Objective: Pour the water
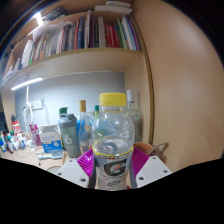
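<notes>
The Gatorade bottle (113, 150), yellow-capped, upright, was pinched between the pads of the gripper (113, 168). Other bottles (69, 135) stood behind it on the bench (30, 158). Carry step judged; a receiving vessel must be found before tilting.

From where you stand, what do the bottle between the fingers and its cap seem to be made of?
The bottle looks like clear, glossy plastic: the things behind it show through, and it bears a printed label. Its cap seems opaque yellow plastic, matte. The hand-held gripper has its pink pads on both sides of the bottle.
</notes>
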{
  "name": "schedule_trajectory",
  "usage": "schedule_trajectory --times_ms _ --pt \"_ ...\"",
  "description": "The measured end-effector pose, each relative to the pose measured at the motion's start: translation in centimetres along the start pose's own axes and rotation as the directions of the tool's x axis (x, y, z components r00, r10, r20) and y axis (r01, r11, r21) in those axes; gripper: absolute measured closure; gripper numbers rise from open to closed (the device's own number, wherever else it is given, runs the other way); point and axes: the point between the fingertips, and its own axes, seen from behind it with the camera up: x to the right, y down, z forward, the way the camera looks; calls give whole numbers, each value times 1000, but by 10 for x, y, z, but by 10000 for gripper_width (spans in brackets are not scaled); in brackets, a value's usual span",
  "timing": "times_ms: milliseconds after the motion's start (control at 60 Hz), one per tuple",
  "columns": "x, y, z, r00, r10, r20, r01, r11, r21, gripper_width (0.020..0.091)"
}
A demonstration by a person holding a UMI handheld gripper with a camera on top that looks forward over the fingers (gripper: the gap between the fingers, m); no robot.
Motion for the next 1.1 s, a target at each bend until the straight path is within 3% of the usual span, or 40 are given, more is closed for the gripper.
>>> schedule_trajectory --times_ms 233,300,517,617,683,783,933,1100 --pt "12 47 13 998 -47 -30 45 997 -61 622" --pt "11 41 14 998 -65 -25 65 998 -6 620" --pt "10 40 14 998 -60 -15 60 998 11 616" --pt "13 38 12 996 -82 -36 83 996 22 518" --pt "14 40 12 992 -111 -56 111 994 -8 470" --pt "9 49 7 994 -109 -32 107 992 -72 247" --pt "8 56 -24 998 -61 4 61 989 -132 258" --pt "11 33 -78 999 -43 2 43 994 -98 255"
